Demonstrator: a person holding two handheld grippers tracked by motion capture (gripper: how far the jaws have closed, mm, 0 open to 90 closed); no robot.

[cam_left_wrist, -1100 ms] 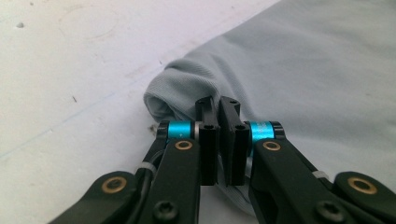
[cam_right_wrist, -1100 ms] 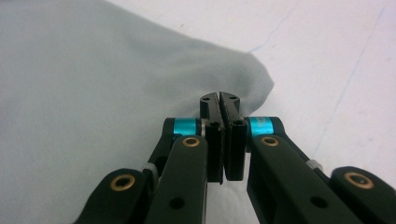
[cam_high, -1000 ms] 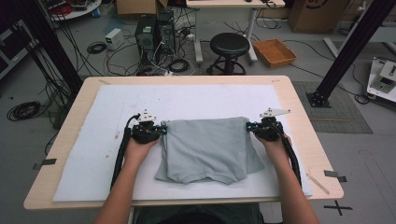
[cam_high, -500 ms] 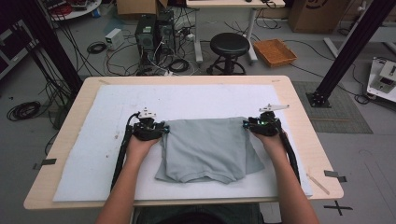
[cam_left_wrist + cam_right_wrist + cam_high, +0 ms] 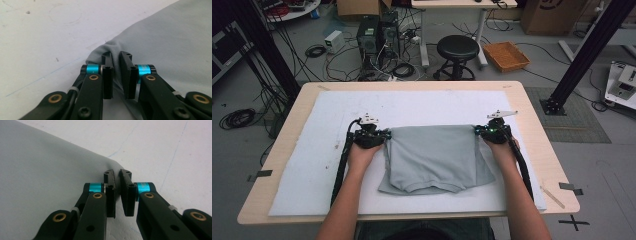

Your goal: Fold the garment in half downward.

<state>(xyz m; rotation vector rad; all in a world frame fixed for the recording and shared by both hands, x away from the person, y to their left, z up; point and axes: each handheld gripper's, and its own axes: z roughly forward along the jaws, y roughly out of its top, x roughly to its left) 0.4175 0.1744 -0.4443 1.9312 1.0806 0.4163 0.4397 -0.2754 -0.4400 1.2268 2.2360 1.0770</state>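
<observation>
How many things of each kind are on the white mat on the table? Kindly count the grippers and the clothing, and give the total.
Grippers: 2, the left gripper and the right gripper, each shut on a far corner of the shirt
Folded grey shirt: 1
Total: 3, all on the white mat

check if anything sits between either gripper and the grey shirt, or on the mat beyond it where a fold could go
Nothing visible does. The left gripper and the right gripper are each shut on a far corner of the grey shirt, and the white mat beyond it lies bare.
</observation>
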